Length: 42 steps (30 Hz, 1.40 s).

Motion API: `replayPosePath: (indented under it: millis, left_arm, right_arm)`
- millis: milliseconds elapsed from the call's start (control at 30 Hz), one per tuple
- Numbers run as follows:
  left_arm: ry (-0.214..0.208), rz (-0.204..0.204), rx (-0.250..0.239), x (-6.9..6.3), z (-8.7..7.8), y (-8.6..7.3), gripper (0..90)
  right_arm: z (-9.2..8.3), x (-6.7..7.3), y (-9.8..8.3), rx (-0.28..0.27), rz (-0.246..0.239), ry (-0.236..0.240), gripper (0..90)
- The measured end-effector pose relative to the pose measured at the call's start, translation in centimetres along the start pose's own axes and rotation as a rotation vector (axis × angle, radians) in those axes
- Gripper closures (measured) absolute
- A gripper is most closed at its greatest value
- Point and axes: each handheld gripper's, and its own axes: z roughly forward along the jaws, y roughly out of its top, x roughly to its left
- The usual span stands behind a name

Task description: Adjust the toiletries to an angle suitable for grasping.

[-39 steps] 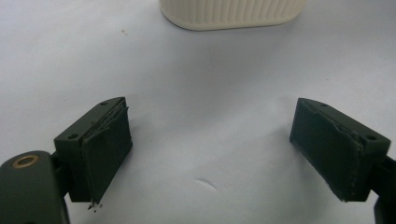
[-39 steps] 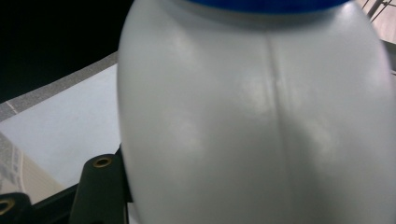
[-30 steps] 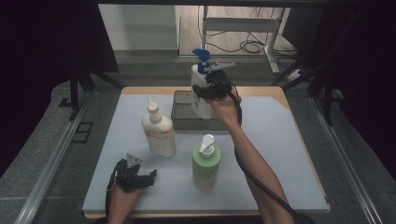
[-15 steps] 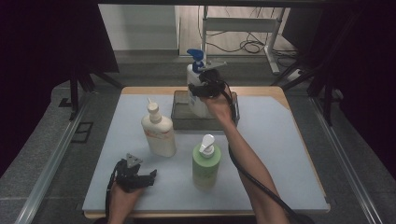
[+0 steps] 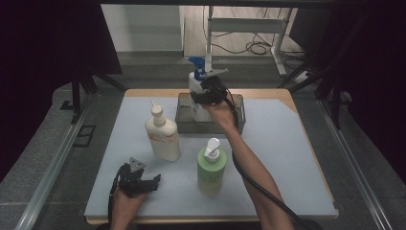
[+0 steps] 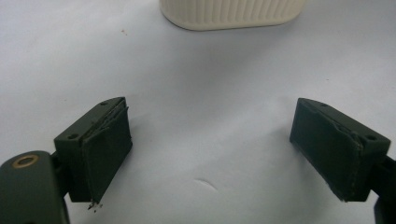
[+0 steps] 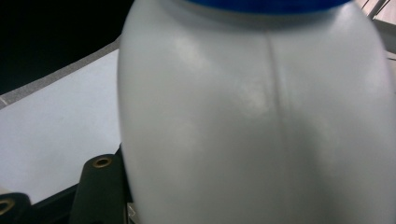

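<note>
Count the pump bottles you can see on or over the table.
3: a cream bottle standing left of centre, a green bottle near the front, and a white blue-pump bottle held by the right gripper over the grey bin.

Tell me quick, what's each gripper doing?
Left gripper: open, holding nothing.
Right gripper: shut on the white plastic pump bottle with a blue top.

Cream bottle (image 5: 163,135) and green bottle (image 5: 209,165) block mid-table, wide bare mat (image 5: 282,153) right
</note>
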Motion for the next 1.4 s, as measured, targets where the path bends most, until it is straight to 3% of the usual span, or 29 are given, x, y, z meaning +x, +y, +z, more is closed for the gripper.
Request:
replayPosePath:
  millis: [800, 1400]
  left_arm:
    - [0.000, 0.000, -0.001, 0.0, 0.0, 0.0, 12.1]
    - [0.000, 0.001, 0.000, 0.0, 0.0, 0.0, 12.1]
  right_arm:
    - [1.5, 0.6, -2.0, 0.050, -0.025, 0.001, 37.5]
    - [2.0, -0.1, -2.7, 0.063, 0.021, 0.017, 35.7]
